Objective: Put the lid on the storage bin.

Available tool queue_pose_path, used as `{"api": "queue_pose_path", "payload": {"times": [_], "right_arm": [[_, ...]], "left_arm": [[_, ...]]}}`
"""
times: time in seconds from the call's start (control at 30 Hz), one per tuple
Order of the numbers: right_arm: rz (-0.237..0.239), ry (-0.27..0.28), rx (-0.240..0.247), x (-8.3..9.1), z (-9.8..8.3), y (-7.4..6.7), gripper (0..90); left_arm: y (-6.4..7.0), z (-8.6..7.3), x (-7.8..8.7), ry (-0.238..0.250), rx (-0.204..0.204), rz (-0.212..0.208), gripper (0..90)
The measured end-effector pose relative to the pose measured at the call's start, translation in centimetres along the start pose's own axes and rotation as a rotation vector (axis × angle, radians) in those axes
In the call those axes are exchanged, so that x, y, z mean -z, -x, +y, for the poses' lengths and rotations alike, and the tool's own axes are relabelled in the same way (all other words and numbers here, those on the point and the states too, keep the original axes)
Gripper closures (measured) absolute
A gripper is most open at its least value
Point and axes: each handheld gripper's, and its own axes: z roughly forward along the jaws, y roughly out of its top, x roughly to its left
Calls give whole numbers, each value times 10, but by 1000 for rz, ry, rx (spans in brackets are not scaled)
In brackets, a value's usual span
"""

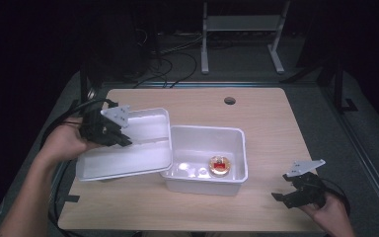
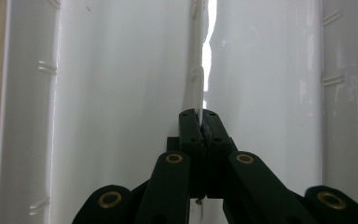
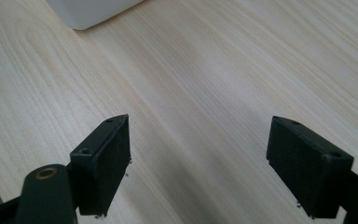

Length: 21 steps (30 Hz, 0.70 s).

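Your left hand-held gripper (image 1: 112,132) is near the left edge of the desk (image 1: 271,128). Its jaws are pinched tight on the rim of a white plastic lid (image 1: 128,148), and the lid is tilted, with its right side resting on the white tub (image 1: 205,183). The tub sits in the middle of the desk. Inside it, near its front right corner, lies a small round cup with something red in it (image 1: 219,165). Your right hand-held gripper (image 1: 296,190) is by the front right corner, jaws wide apart, holding nothing.

Small item (image 1: 219,165) in tub indistinct
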Motion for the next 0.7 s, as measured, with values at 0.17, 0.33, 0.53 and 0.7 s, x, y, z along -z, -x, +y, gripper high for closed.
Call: {"api": "queue_pose_path", "payload": {"times": [0.17, 0.33, 0.53, 0.7], "right_arm": [[-5, 3, 8, 1, 1, -2, 211], [-3, 5, 8, 2, 1, -2, 211], [-6, 12, 5, 4, 0, -1, 211], [-8, 17, 3, 6, -1, -2, 211]], "left_arm": [[-6, 23, -11, -2, -16, -21, 892], [-13, 45, -21, 7, -34, -39, 892], [-18, 66, -36, 19, -52, -56, 892], [-20, 78, -51, 35, -59, -77, 891]]}}
